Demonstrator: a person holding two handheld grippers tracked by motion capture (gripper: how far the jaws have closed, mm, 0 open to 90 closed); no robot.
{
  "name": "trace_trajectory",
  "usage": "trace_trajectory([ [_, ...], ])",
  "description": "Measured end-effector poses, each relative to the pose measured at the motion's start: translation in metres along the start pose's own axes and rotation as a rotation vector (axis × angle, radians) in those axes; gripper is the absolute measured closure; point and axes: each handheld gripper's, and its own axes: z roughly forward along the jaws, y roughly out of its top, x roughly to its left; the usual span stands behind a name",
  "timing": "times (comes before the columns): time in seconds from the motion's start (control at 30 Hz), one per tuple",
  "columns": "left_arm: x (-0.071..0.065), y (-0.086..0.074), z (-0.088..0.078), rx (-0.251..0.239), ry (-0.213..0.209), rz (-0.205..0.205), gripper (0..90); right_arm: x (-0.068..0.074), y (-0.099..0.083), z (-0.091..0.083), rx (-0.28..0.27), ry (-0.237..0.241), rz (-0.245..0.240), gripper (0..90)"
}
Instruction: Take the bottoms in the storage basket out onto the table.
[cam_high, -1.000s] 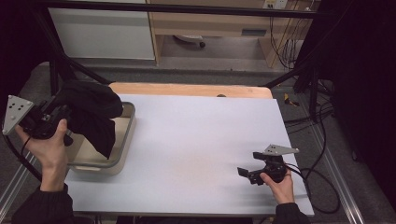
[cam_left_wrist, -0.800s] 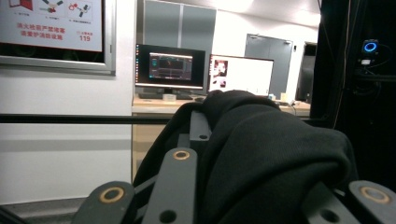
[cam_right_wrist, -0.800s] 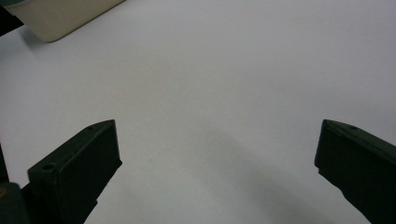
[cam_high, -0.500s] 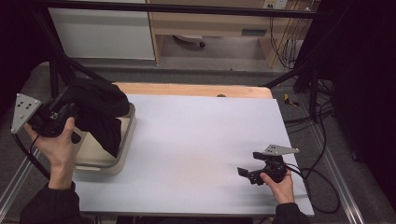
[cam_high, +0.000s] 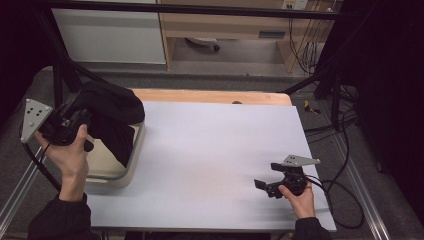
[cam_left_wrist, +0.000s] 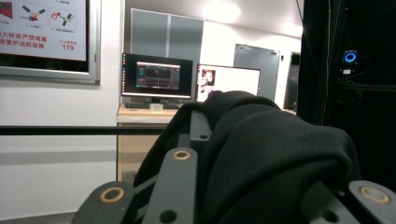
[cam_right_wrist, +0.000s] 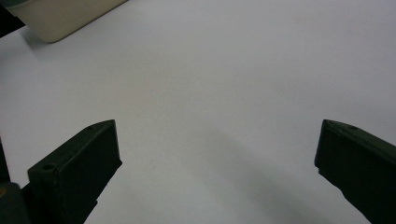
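As a person works at a white table (cam_high: 215, 165) seen from the high view, the left gripper (cam_high: 75, 120) lifts a black garment (cam_high: 112, 112) above a cream tray (cam_high: 127, 165) at the table's left edge, part of the cloth hanging down into the tray. The right gripper (cam_high: 265, 186) rests low near the right front corner, well apart from it.

In the left gripper view, the garment (cam_left_wrist: 271, 158) bulges up between the jaws, which are clamped on it; raising it until the hanging part clears the tray rim looks wise.

In the right gripper view, the jaws stand wide apart over bare table (cam_right_wrist: 210, 84), the tray's corner (cam_right_wrist: 60, 18) beyond.
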Motion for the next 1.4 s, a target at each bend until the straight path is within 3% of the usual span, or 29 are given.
trace_trajectory([
  [0.97, -0.035, -0.006, 0.02, -0.016, -0.075, -0.018, 79.8, 0.0, 0.0, 0.0, 0.0, -0.001, 0.002, 0.6],
  [1.4, -0.051, -0.006, 0.029, -0.006, -0.113, -0.008, 79.9, 0.0, 0.0, -0.001, 0.0, 0.0, 0.001, 0.6],
])
